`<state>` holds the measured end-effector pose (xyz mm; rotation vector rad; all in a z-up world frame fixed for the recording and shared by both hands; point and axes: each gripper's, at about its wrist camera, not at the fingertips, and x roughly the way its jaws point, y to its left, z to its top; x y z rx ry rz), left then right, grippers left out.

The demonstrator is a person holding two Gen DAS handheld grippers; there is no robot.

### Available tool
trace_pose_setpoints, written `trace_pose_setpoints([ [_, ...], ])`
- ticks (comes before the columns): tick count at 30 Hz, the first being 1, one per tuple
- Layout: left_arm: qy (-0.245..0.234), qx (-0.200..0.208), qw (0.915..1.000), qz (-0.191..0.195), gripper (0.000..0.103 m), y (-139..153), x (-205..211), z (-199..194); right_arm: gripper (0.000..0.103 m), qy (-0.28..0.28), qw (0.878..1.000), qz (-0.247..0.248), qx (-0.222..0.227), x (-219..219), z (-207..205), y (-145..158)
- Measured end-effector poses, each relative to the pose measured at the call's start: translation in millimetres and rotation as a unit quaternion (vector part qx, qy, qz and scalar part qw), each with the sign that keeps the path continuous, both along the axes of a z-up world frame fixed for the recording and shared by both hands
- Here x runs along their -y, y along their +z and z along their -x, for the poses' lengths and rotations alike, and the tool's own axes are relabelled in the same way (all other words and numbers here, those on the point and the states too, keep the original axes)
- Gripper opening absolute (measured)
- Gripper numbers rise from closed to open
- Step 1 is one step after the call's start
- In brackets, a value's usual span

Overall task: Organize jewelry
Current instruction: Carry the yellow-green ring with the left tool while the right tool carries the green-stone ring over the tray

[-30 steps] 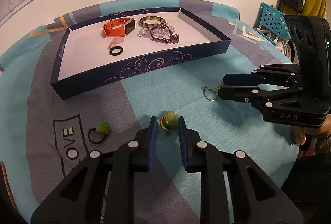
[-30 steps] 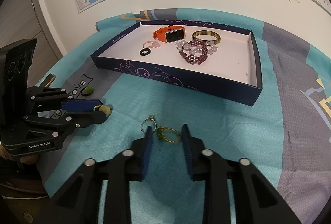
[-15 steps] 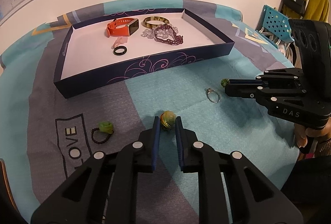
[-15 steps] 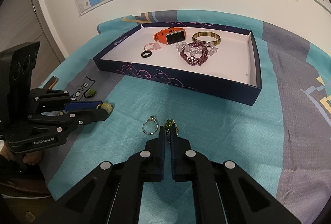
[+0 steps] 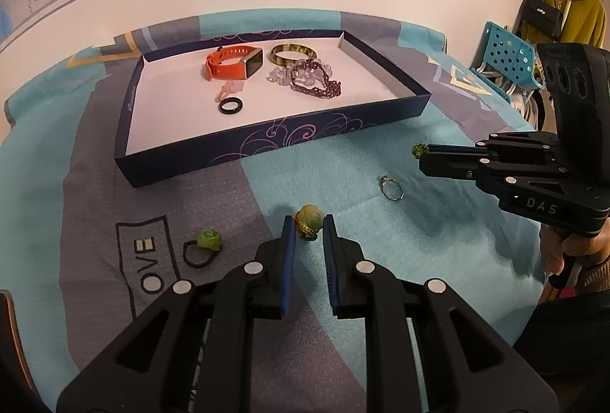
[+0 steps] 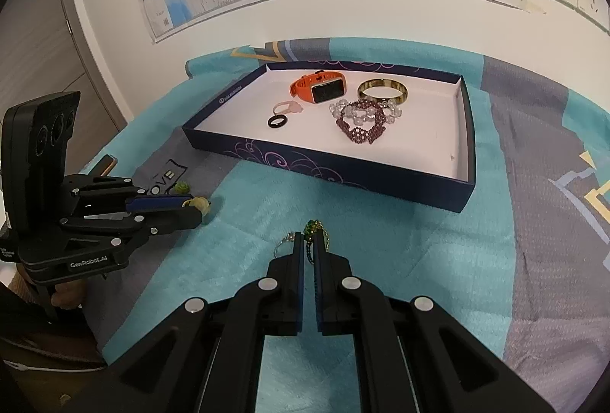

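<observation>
The left gripper (image 5: 309, 228) reached forward, level over the cloth, jaws narrowed on a rounded green-orange bead ring (image 5: 309, 217) lodged between their tips. The right gripper (image 6: 309, 247) pointed forward too, jaws pinched nearly together on a thin gold ring with a faceted green stone (image 6: 315, 228) protruding past their tips. A silver ring (image 5: 391, 187) lay on the fuzzy teal cloth between both jaws. Since half a second before, both grippers had lifted slightly. The navy tray (image 5: 267, 142) sat beyond.
</observation>
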<state>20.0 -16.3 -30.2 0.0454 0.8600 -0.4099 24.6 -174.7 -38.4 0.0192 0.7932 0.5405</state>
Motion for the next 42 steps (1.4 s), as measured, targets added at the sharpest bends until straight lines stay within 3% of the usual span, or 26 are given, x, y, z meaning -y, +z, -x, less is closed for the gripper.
trace_pose_setpoints([
  [42,0.004,0.045,0.9989,0.009,0.015,36.8,-7.5,-16.3,0.003,0.006,0.999,-0.015,0.034,-7.1,-25.8,25.0],
])
